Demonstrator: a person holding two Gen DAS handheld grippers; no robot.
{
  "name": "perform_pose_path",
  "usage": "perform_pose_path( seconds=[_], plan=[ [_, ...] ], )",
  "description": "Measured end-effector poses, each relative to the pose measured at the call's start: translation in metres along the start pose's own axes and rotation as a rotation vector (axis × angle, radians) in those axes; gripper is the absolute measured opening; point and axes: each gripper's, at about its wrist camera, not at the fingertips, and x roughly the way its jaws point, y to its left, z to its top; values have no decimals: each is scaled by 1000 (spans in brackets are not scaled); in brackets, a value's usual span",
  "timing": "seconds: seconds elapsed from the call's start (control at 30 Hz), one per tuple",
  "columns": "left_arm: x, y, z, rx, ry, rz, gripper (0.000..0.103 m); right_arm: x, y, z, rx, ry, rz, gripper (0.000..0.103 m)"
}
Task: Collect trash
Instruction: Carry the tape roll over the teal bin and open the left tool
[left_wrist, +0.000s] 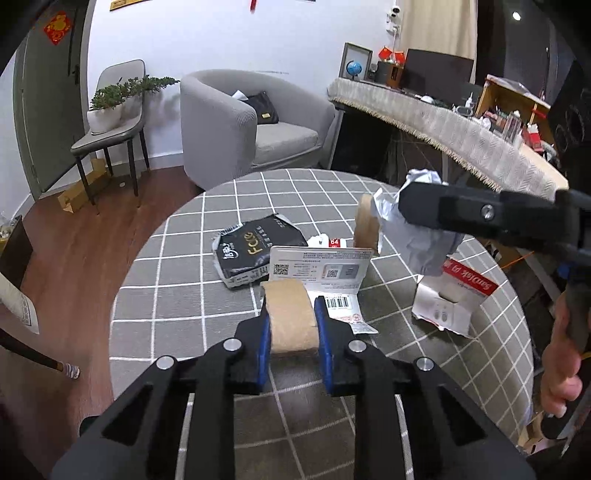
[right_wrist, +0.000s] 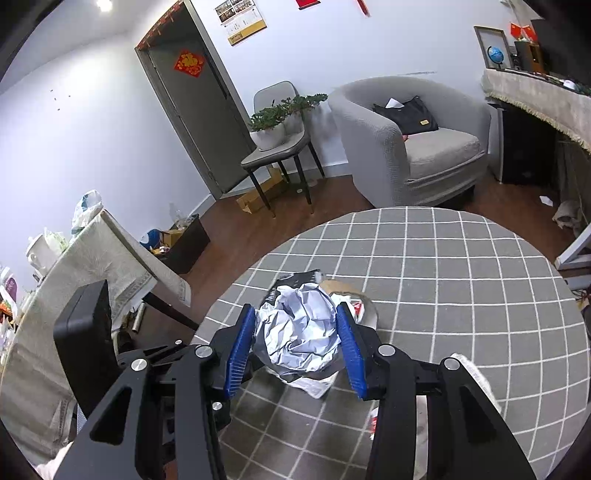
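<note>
Cardboard tube (left_wrist: 291, 317) points away, clamped lengthwise in left claw (left_wrist: 292, 314); right claw (right_wrist: 295, 332) grips crumpled paper (right_wrist: 297, 332).

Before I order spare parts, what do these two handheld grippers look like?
Both look alike. The left gripper and right gripper have matte black angular linkage arms with cut-out openings, joined by round silver pivot pins. Each finger carries a blue pad; the pads on the right gripper show fine ribbing. Seen from the left wrist camera, the right gripper's black body has a silver screw. No cables or sleeves show.
</note>
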Motion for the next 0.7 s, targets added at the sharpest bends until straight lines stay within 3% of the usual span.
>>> perform_pose_path(
  seconds=[0.4, 0.7],
  plan=[
    [-47, 32, -24, -41, -51, 47, 24, -9, 31, -11, 23, -19, 62, 46],
    [-77, 74, -47, -89, -61, 83, 24, 6, 79, -29, -15, 12, 78, 46]
  ],
)
